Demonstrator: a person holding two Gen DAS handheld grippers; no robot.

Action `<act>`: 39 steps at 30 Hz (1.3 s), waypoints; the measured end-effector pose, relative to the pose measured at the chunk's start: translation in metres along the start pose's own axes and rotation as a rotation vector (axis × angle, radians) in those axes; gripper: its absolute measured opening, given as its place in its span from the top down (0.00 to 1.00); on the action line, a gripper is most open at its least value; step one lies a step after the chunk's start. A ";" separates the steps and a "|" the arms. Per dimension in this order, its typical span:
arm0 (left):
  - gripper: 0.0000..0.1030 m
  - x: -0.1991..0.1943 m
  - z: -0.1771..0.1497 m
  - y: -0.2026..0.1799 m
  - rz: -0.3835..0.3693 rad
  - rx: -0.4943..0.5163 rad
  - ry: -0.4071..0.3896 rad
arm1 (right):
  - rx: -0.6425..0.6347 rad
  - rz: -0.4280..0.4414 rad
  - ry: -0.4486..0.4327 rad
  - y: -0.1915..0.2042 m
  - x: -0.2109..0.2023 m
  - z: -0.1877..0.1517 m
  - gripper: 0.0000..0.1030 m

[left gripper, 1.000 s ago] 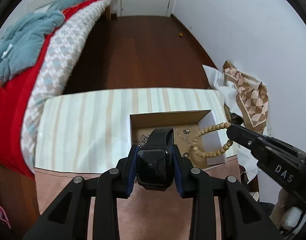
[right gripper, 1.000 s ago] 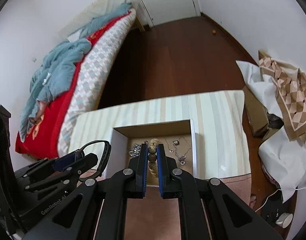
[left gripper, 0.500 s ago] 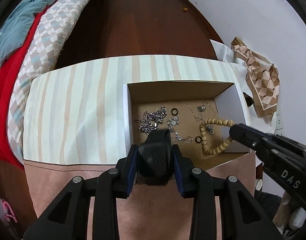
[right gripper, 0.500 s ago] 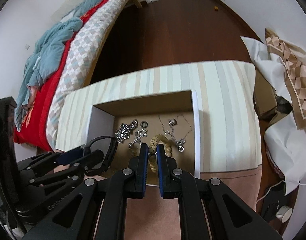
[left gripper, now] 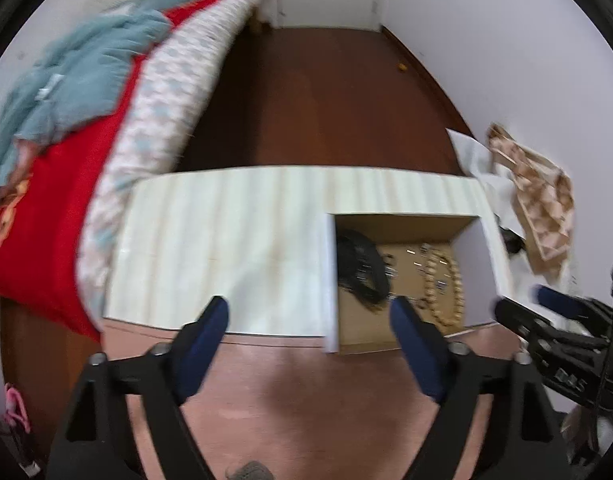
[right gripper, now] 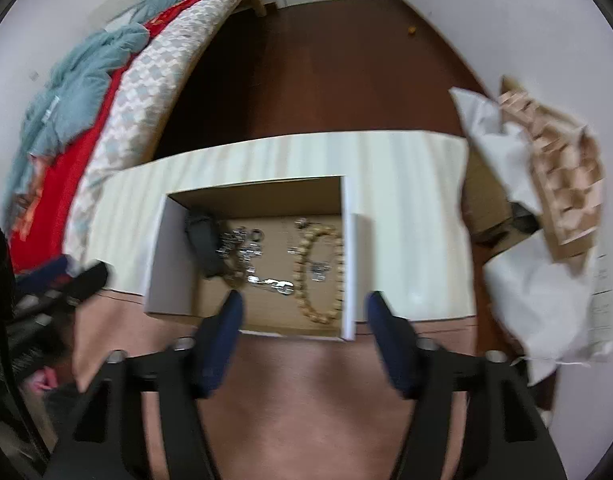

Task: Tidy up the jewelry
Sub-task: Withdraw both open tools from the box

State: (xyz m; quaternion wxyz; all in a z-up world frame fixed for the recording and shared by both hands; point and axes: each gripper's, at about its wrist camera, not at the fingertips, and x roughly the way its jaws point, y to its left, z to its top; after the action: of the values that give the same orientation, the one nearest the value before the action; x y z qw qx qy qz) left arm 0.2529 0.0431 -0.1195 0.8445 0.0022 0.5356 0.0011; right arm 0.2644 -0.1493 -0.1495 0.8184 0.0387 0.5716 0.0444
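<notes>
An open cardboard box sits on a striped cloth. Inside lie a black smartwatch at the left, a wooden bead bracelet at the right, and several silver chains and rings between them. My left gripper is open and empty, near the box's left front. My right gripper is open and empty, just in front of the box. Each gripper also shows at the edge of the other's view, the right one in the left wrist view and the left one in the right wrist view.
The striped cloth covers a low table with a pink front strip. A bed with red and blue covers stands at the left. White paper and a patterned box lie at the right. Dark wooden floor lies beyond.
Both grippers have opened and drawn back from the box. The watch and the bead bracelet, held before, now lie inside the box.
</notes>
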 end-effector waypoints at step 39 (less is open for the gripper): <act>0.02 -0.246 -0.112 -0.007 0.009 -0.017 -0.332 | 0.019 -0.125 -0.458 0.030 -0.297 -0.152 0.00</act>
State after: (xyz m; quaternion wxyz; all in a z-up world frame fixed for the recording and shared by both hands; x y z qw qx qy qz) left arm 0.0466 0.0352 0.0547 0.9213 -0.0021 0.3887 0.0092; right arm 0.0190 -0.1525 0.0781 0.9275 0.0203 0.3726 -0.0216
